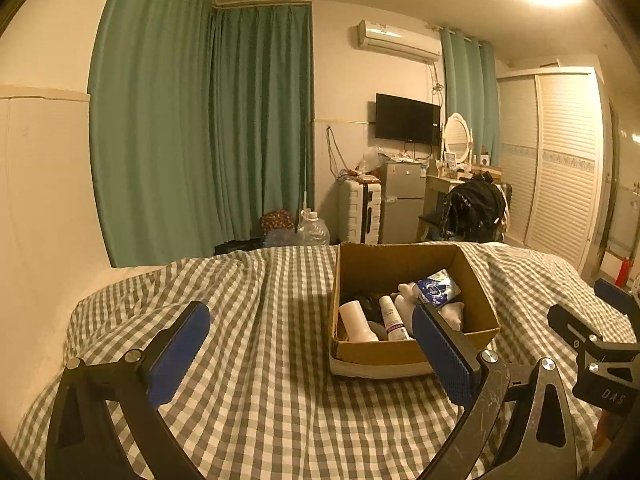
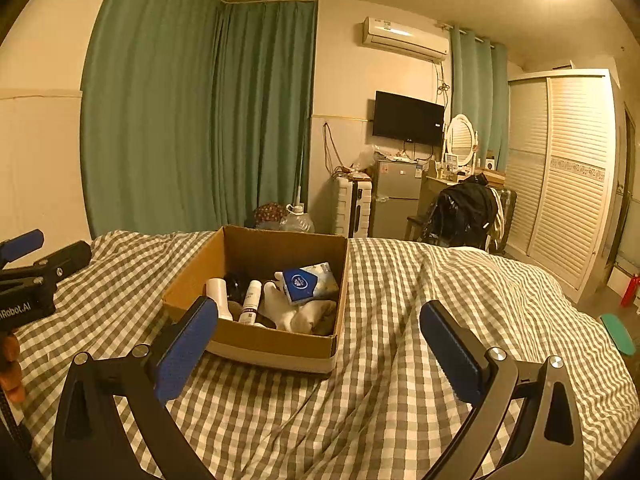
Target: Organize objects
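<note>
An open cardboard box (image 1: 478, 280) (image 2: 256, 342) sits on the checked bedspread. Inside lie a white cup (image 1: 356, 320) (image 2: 219, 294), a white tube (image 1: 392, 318) (image 2: 251, 302), a blue tissue pack (image 1: 436, 290) (image 2: 306, 282), pale socks (image 2: 296, 312) and a dark item (image 2: 236, 280). My left gripper (image 1: 312, 324) is open and empty, to the left front of the box. My right gripper (image 2: 320, 324) is open and empty, just right of the box's near corner. Each gripper shows at the other view's edge (image 1: 592, 340) (image 2: 28, 276).
The checked bedspread (image 1: 260, 380) (image 2: 420, 300) has folds around the box. Beyond the bed stand green curtains (image 1: 200, 120), a suitcase (image 1: 358, 212), a small fridge (image 1: 402, 208), a chair draped with dark clothes (image 1: 474, 210) and a slatted wardrobe (image 1: 560, 160).
</note>
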Action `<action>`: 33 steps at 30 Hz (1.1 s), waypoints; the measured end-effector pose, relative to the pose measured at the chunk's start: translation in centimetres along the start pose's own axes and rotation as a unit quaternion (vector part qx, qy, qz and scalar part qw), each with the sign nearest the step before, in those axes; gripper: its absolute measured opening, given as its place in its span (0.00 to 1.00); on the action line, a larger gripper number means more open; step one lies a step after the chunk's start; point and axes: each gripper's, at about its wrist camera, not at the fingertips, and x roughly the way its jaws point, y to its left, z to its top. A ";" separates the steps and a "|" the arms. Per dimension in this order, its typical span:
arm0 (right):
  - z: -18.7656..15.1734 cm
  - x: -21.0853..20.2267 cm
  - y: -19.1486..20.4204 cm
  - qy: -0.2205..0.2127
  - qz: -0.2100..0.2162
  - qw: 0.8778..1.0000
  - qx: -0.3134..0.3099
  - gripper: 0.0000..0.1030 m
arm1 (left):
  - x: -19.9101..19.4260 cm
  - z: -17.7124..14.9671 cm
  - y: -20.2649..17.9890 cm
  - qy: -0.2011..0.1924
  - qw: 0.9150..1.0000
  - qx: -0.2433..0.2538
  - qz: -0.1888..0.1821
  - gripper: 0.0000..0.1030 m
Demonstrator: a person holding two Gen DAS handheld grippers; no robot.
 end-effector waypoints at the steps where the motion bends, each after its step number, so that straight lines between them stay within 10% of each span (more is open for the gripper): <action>1: 0.0 0.0 0.0 0.000 0.001 1.000 0.000 0.98 | 0.1 -0.1 -0.1 0.001 1.000 0.002 0.001 1.00; 33: 0.1 -0.1 -0.2 0.009 0.001 1.000 0.011 0.98 | 0.3 -0.6 -0.8 0.005 1.000 0.018 0.005 1.00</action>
